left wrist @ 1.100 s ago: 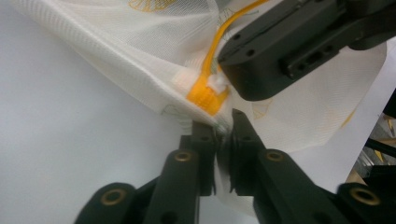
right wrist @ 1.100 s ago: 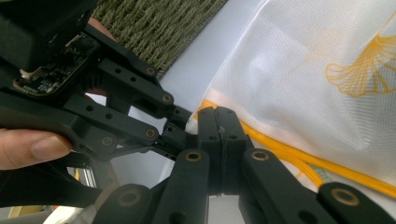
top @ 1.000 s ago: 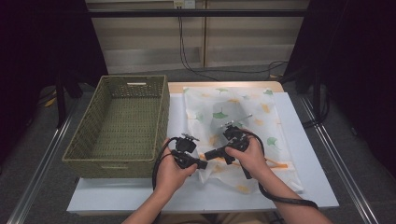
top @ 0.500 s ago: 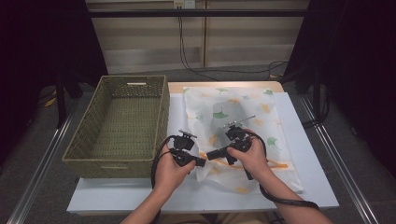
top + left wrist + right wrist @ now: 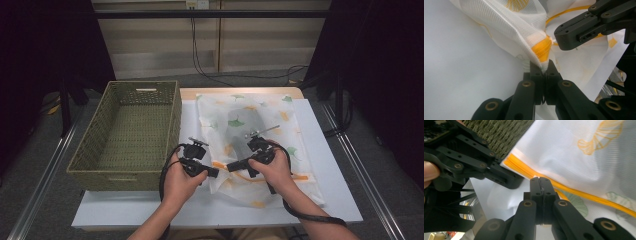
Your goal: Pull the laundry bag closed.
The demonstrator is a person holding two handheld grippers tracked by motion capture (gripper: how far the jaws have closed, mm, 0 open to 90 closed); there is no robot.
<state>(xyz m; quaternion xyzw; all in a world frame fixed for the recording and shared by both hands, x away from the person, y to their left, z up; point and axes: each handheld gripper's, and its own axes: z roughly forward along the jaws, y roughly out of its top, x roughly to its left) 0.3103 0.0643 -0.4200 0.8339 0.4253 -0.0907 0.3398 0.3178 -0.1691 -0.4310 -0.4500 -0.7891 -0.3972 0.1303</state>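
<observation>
A white mesh bag point(image 5: 250, 115) printed with green and yellow leaves lies flat on the white table point(image 5: 340, 200). An orange zipper point(image 5: 574, 191) runs along its near edge. My left gripper point(image 5: 215, 172) is shut on the bag's corner, and the left gripper view shows the orange zipper end point(image 5: 541, 48) pinched at my left gripper point(image 5: 546, 67). My right gripper point(image 5: 231, 166) points at it from the right, tips a short way apart. In the right gripper view my right gripper point(image 5: 540, 180) has its jaws together at the zipper edge. A dark item shows dimly through the mesh.
A green woven basket point(image 5: 175, 115) stands to the left of the bag, its right wall close to my left hand. Bare white tabletop lies right of the bag and along the front edge. Cables trail from both grippers toward the person.
Both hands stay almost where they were. The left gripper has edged slightly toward the bag's corner, and the bag's near edge is a little more bunched.
</observation>
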